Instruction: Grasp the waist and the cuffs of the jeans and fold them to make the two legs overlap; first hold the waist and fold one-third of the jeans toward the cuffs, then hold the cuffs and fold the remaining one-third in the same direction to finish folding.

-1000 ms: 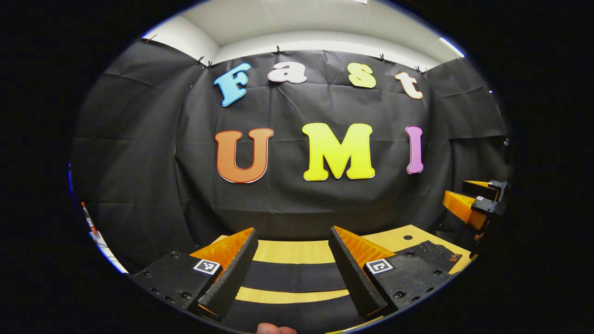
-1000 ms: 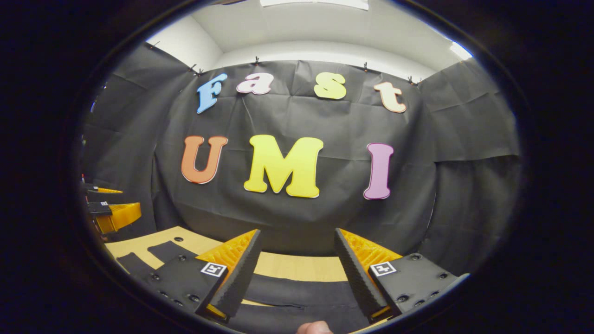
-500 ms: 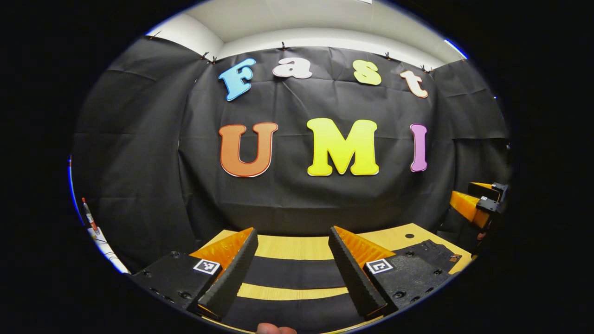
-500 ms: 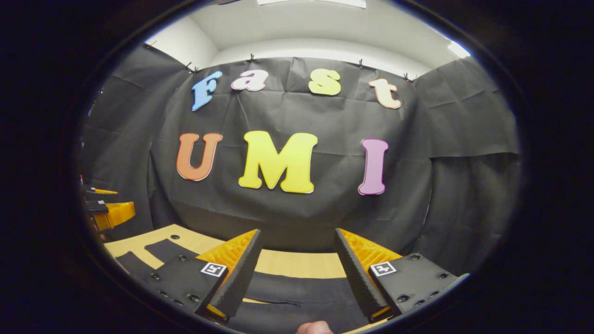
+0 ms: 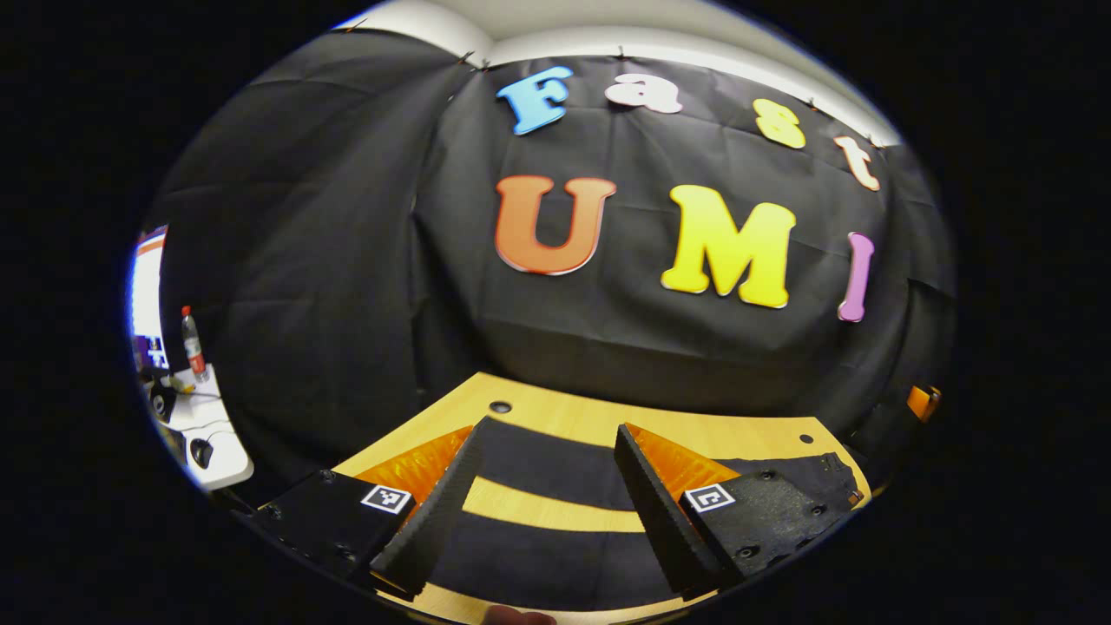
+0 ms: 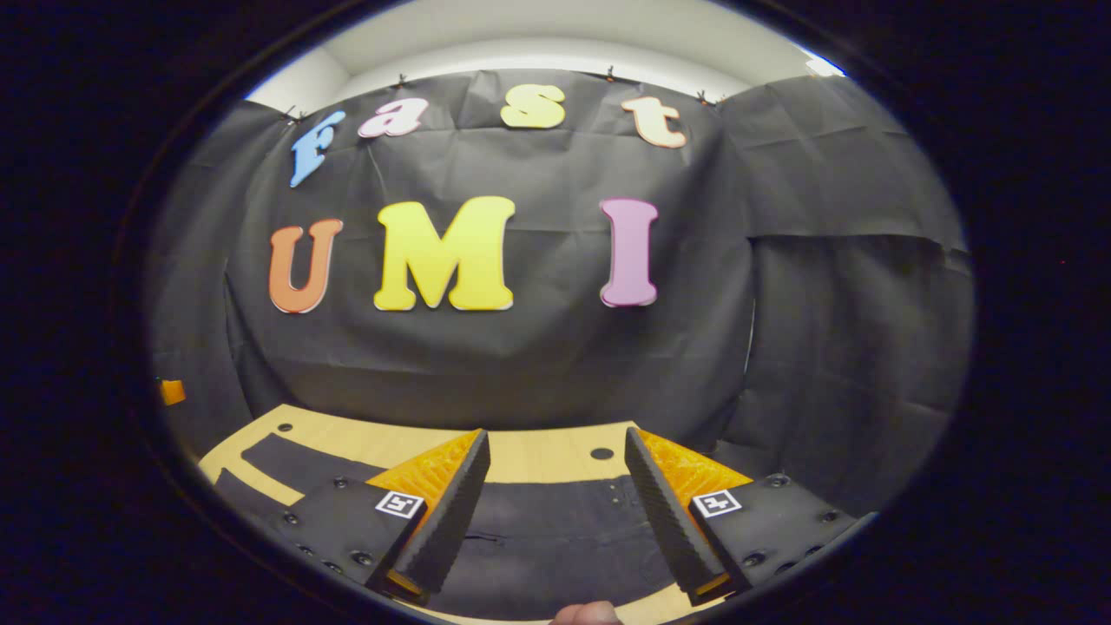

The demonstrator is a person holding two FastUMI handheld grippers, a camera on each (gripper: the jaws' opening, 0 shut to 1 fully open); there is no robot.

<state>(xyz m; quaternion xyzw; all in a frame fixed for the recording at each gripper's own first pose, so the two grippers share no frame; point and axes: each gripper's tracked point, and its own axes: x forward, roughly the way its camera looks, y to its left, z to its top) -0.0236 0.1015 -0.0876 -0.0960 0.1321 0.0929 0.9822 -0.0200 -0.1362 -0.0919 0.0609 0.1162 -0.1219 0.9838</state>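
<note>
Jeans (image 5: 555, 464), dark and laid flat on the wooden desk (image 5: 608, 421), run across the field of your left gripper view as two separate leg bands with a strip of bare desk between them. Your left gripper (image 5: 542, 503) hangs above these legs with its fingers (image 5: 434, 512) spread wide and nothing between them; both leg bands pass through the gap below the tips, and you cannot tell from this view whether the tips touch the cloth. The waist end of the jeans lies toward the right of that view, partly behind the right-hand finger's mount. A round hole (image 5: 500, 406) in the desk sits near the far left corner, just beyond the farther leg. At the far left edge, well apart from the desk, a bottle (image 5: 192, 343) stands on a white surface (image 5: 213, 438) (its other small items are too blurred to name).

In your right gripper view, the right gripper (image 6: 555, 512) is held over the waist part of the jeans (image 6: 555, 538), fingers (image 6: 451, 512) likewise spread apart and holding nothing. The dark cloth fills the gap between the tips, with a seam or pocket line faintly visible. The two legs stretch away to the left of that view across the desk (image 6: 538, 456), still apart from each other. A fingertip (image 6: 586, 615) of your hand shows at the bottom edge.
</note>
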